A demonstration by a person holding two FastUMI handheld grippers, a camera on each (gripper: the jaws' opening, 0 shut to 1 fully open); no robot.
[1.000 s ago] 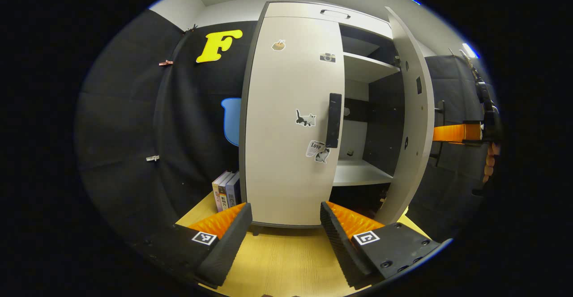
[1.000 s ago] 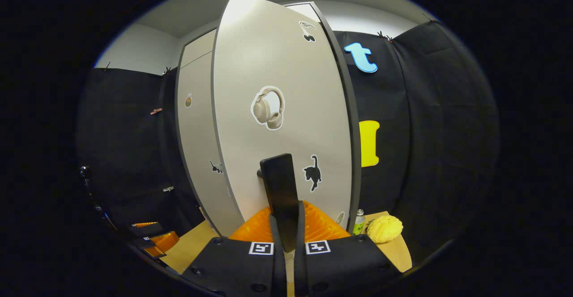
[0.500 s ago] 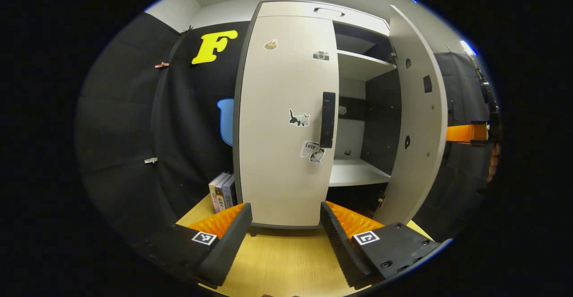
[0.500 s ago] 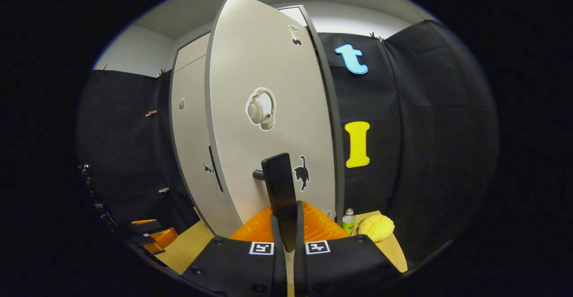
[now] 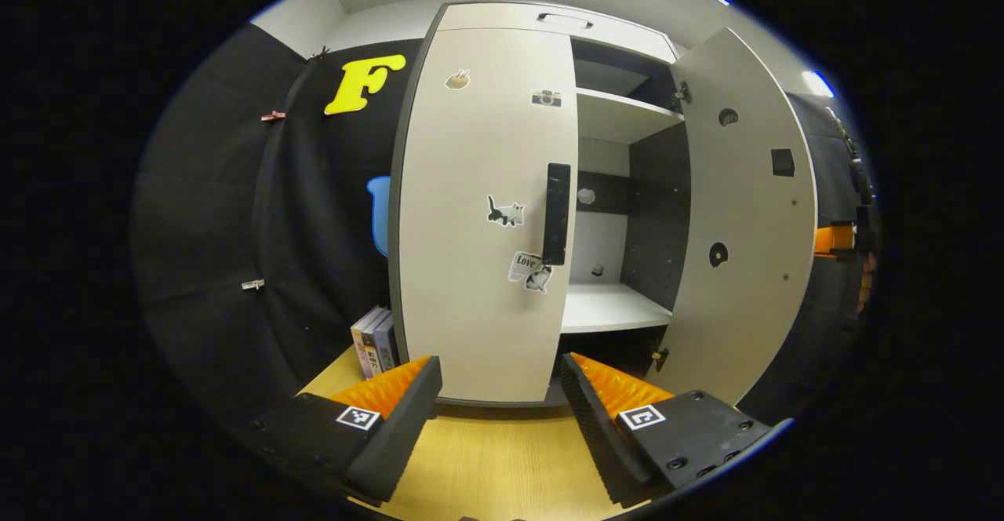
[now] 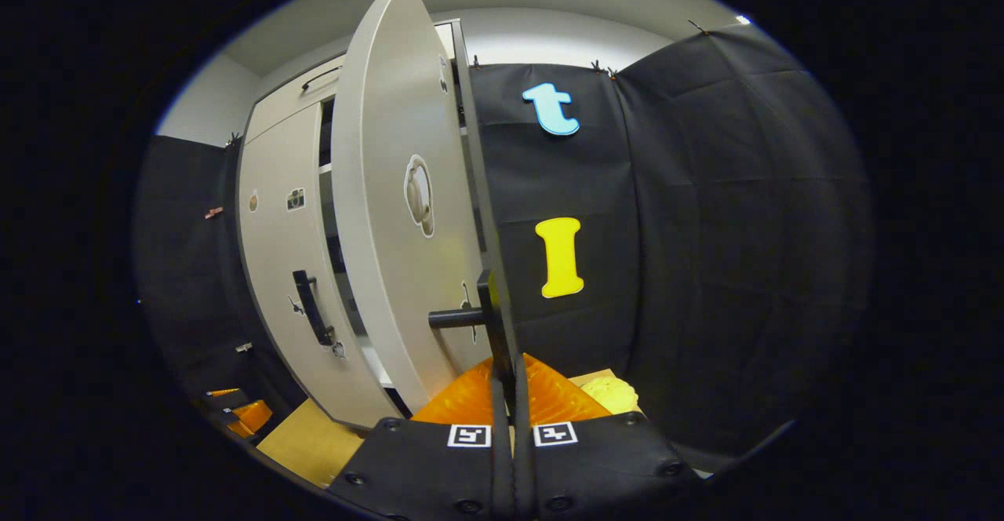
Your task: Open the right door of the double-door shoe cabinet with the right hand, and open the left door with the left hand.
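The right claw (image 6: 508, 395) is clamped on the right door's handle (image 6: 492, 309), with the right door (image 6: 396, 215) swung wide. Pulled further, the door could strain its hinges or the handle could slip from the pinch. The left claw (image 5: 500, 399) hangs spread and empty over the tabletop (image 5: 494, 458), short of the shut left door (image 5: 478, 215) and its handle (image 5: 556, 213). Books (image 5: 373, 340) stand just beside that door's hinge side and may block its swing. A yellow lump (image 6: 608, 392), possibly a sponge, sits near the right door.
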